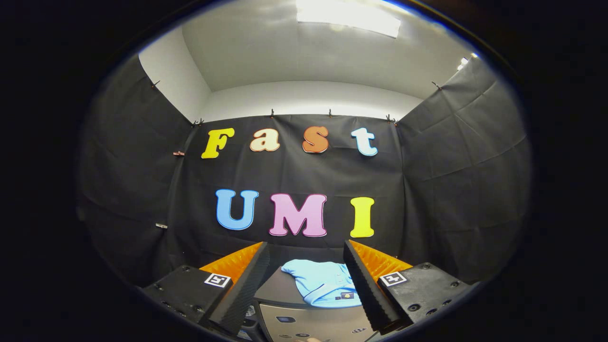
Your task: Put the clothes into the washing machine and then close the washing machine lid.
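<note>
A light blue garment point(323, 284) lies crumpled on the dark top of the washing machine point(280, 289), below and ahead of me. My gripper point(306, 251) is open, its two fingers spread wide on either side of the garment and held well above it. Nothing sits between the fingers. The machine's silver front panel with buttons point(308, 325) shows low between the fingers. I cannot tell from here whether the lid is up or down.
Black cloth walls point(451, 180) close the booth at the back and on both sides. A white ceiling with a bright light panel point(349, 16) is overhead.
</note>
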`<move>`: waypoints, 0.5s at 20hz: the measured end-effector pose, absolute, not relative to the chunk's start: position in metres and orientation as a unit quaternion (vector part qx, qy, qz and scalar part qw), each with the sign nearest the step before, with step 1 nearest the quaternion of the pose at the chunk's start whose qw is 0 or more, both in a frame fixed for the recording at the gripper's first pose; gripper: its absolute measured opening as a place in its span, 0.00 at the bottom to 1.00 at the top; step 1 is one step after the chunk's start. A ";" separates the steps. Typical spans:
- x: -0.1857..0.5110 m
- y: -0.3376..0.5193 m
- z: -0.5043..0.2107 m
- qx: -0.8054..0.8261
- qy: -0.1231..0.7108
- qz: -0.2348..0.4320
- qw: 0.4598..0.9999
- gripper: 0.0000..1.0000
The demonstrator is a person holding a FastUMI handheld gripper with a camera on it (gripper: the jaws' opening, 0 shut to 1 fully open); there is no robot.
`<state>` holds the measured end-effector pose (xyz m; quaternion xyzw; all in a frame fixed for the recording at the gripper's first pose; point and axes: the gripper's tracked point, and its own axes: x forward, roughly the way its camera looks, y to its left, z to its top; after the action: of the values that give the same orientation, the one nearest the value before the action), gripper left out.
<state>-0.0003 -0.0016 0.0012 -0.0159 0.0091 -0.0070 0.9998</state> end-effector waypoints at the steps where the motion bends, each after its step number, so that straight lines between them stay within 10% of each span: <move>1: 0.000 -0.002 0.002 -0.015 0.009 -0.008 1.000 0.98; 10: 0.015 -0.007 0.006 -0.022 0.014 -0.014 1.000 0.97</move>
<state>0.0154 -0.0072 0.0055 -0.0220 0.0138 -0.0139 0.9996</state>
